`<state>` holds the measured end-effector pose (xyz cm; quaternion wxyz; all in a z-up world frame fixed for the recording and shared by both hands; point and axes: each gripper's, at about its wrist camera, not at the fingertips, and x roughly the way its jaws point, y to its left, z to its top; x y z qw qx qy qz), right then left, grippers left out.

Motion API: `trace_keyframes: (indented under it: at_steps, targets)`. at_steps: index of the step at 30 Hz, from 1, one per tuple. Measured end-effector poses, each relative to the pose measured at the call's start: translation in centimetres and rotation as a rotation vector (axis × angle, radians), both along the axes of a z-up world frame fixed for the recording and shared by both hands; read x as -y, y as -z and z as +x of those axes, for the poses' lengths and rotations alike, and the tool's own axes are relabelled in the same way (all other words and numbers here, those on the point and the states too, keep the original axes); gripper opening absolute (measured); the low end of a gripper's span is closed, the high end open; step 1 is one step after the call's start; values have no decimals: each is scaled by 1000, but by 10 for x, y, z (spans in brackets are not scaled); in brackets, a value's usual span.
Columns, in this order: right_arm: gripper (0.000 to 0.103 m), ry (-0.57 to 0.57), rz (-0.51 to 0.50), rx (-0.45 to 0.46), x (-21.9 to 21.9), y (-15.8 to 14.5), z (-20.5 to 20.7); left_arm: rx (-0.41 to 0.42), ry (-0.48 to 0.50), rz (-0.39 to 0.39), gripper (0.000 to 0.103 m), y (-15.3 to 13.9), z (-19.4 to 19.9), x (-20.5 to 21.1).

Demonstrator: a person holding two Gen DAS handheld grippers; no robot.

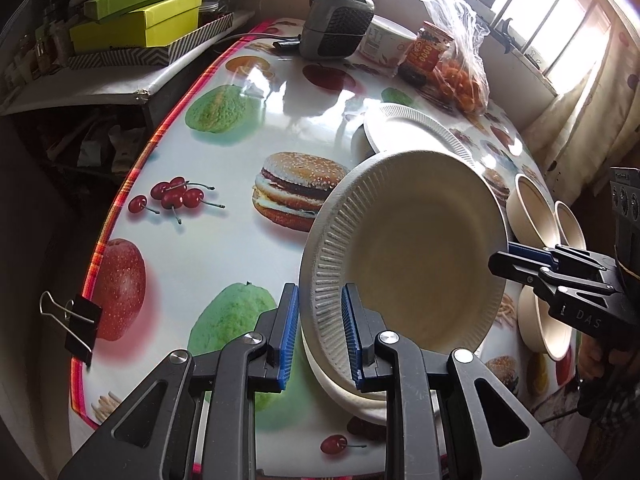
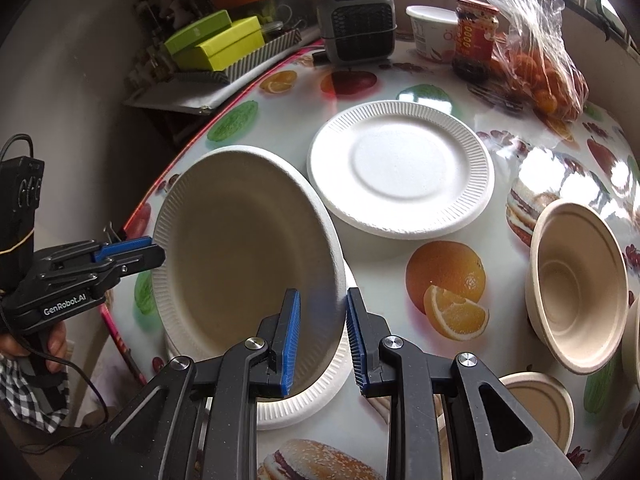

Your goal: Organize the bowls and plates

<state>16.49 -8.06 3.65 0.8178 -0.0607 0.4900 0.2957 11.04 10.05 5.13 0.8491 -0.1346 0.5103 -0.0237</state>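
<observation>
A beige paper plate hangs tilted above the fruit-print table. It is held at two opposite rims. My left gripper is shut on its near ribbed rim and also shows at the left edge of the right wrist view. My right gripper is shut on the other rim and shows in the left wrist view. Under the held plate lies a white plate. A second white plate lies flat further back. Beige bowls stand to the right.
At the table's far end stand a grey heater, a white tub, a red-lidded jar and a plastic bag of oranges. A binder clip grips the left table edge. Green boxes sit on a side shelf.
</observation>
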Motion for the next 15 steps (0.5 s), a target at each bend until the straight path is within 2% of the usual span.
trace_keyframes:
  at_steps: [15]
  targets:
    - [23, 3, -11, -30, 6, 10, -5, -24, 15, 7, 22, 6, -2, 7]
